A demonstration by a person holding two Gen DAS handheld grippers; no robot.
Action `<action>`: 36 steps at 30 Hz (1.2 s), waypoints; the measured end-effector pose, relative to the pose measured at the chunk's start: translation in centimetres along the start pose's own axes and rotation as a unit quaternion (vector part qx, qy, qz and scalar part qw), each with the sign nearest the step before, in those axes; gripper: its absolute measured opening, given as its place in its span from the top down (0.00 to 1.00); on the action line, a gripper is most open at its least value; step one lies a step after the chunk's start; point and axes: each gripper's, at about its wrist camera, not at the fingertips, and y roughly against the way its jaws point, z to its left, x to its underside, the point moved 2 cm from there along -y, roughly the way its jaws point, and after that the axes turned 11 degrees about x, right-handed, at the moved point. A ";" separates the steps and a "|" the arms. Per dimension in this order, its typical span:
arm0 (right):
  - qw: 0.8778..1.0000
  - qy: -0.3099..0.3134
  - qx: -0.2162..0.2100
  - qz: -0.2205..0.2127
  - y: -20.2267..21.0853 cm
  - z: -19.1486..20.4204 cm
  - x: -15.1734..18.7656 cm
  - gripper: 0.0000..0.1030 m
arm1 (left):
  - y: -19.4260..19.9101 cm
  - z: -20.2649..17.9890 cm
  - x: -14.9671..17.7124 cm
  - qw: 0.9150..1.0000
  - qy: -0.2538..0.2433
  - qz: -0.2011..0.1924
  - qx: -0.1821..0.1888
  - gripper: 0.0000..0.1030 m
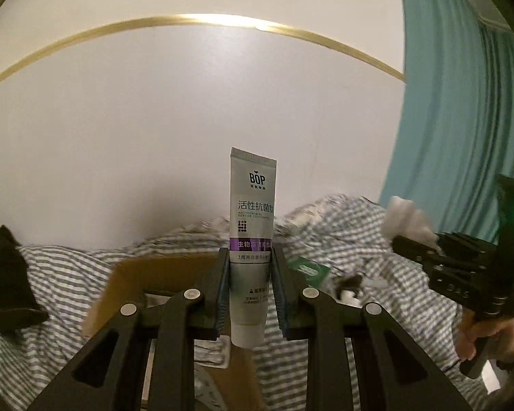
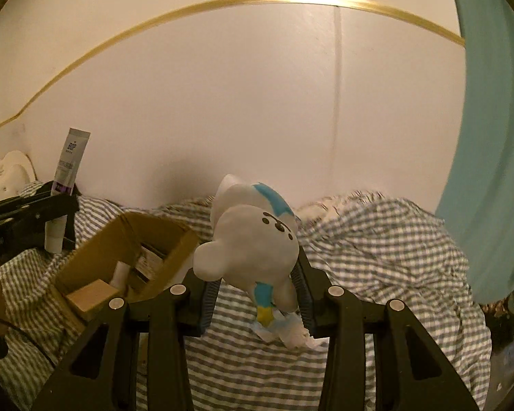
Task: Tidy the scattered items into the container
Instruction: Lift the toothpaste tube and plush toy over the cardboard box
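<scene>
The left gripper [image 1: 251, 267] is clamped on an upright toothpaste tube [image 1: 252, 205]; the right gripper [image 2: 255, 294] grips a white plush toy [image 2: 250, 239]. Both hang above a bed [image 2: 377, 239] with rumpled checked bedding. An open cardboard box [image 2: 126, 257] sits on it by the white wall [image 2: 257, 102]; a teal curtain [image 2: 490, 137] hangs right.

Left claw [image 1: 250, 287]: matte black linkage arms with triangular cut-outs, round silver pivot pins, ribbed blue pads lining both fingers [image 1: 222, 284]. Right claw [image 2: 255, 294]: same black frame, four silver pins, blue ribbed pads. Seen from the left wrist, right of the left claw: black handle body [image 1: 476, 263] bearing a small green light and faint embossed lettering.
</scene>
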 end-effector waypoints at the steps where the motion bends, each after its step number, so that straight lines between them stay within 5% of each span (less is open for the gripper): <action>1: 1.000 0.002 -0.002 -0.004 0.3 0.4 -0.3 0.62 | 0.3 0.6 -0.1 1.000 0.005 -0.005 -0.007 0.78; 15: 0.997 0.033 -0.071 -0.029 1.4 7.6 -3.1 0.62 | 1.6 4.9 1.5 0.997 0.002 -0.015 -0.076 0.77; 36: 0.976 0.099 -0.170 0.091 -9.9 16.4 1.5 0.62 | -6.6 14.6 10.3 0.982 0.064 0.133 -0.121 0.77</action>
